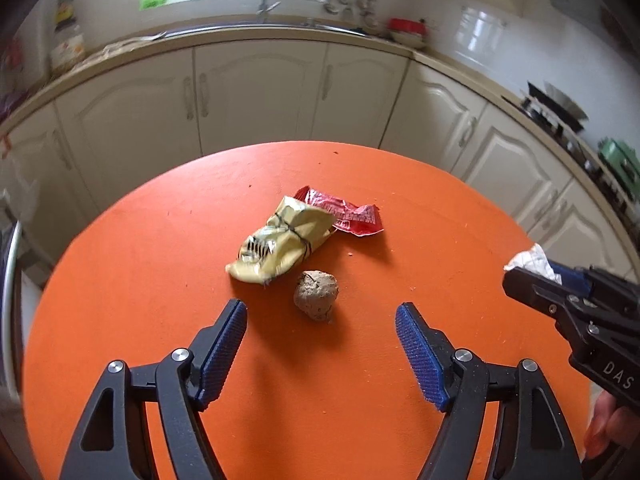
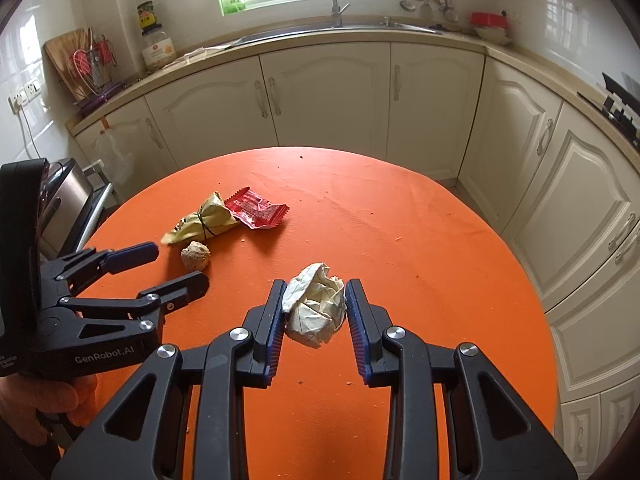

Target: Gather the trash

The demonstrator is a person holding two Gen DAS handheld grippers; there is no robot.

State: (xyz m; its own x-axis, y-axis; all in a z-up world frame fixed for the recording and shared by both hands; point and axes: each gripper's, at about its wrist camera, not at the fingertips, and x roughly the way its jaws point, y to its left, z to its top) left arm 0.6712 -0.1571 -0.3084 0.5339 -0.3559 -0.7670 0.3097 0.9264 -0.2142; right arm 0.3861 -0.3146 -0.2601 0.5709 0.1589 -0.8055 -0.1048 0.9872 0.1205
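Blue-padded and spread wide, the left tool [image 1: 320, 312] is held empty just short of the brown wad [image 1: 316, 295] on the orange surface [image 1: 120, 280]. Beyond the wad lie the yellow wrapper [image 1: 280, 240] and red wrapper [image 1: 344, 212], seemingly overlapping. The wad should be straddled squarely before closing. A crumpled white paper [image 2: 316, 304] is gripped by the right tool [image 2: 316, 300].

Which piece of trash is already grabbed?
The crumpled white paper ball. It sits squeezed between the right hand-held gripper pads, while the brown ball, yellow wrapper and red wrapper lie loose on the orange table.
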